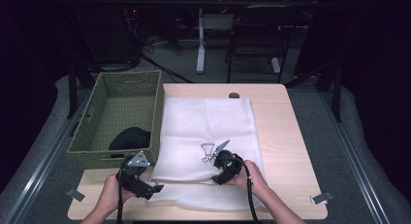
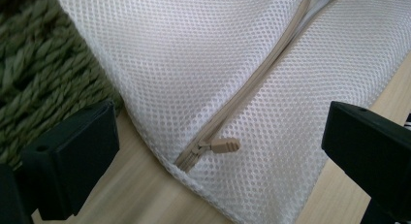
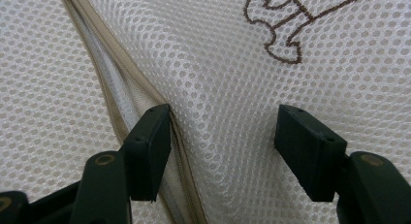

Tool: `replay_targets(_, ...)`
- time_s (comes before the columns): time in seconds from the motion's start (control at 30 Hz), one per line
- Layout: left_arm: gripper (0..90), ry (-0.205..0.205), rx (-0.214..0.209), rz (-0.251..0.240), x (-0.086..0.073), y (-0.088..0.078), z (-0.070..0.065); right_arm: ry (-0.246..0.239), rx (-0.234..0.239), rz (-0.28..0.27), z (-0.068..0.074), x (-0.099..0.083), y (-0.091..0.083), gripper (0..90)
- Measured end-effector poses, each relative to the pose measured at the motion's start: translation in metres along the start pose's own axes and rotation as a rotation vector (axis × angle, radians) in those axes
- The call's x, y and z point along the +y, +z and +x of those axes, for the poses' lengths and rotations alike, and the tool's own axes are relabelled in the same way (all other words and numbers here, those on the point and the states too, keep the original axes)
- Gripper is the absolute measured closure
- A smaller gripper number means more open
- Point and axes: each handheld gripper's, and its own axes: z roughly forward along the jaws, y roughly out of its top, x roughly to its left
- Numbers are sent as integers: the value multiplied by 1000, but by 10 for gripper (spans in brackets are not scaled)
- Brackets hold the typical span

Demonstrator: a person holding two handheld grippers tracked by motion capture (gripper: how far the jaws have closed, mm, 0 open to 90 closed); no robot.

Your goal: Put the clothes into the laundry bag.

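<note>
A white mesh laundry bag (image 1: 208, 122) lies flat on the wooden table (image 1: 286, 136), with a brown embroidered motif (image 1: 208, 151) near its front. Along the front edge runs a beige zipper (image 2: 271, 64), whose pull tab (image 2: 220, 146) sits at the bag's corner. My left gripper (image 1: 156, 188) hovers open at that corner, its jaws (image 2: 215, 120) wide on either side of the tab without touching it. My right gripper (image 1: 217, 178) rests on the bag below the motif (image 3: 286, 25). Its jaws (image 3: 225, 122) straddle a raised ridge of mesh beside the parted zipper (image 3: 121, 103) without pinching it.
A green woven basket (image 1: 157, 107) stands at the table's left, touching the bag's edge, with a black cloth (image 1: 130, 137) inside. A small dark knob (image 1: 234, 95) sits at the table's far edge. A chair and a desk leg stand on the floor beyond.
</note>
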Motion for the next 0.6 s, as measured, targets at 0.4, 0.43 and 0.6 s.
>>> replay_targets(0.4,3,12,-63,9,0,-3,0,40,-38,1,1,2,0,423)
replay_targets(0.43,2,-2,-84,17,1,-3,0,39,-38,0,1,2,0,422)
replay_targets(0.6,1,16,-84,14,4,-5,-1,16,-35,-39,2,-1,0,495)
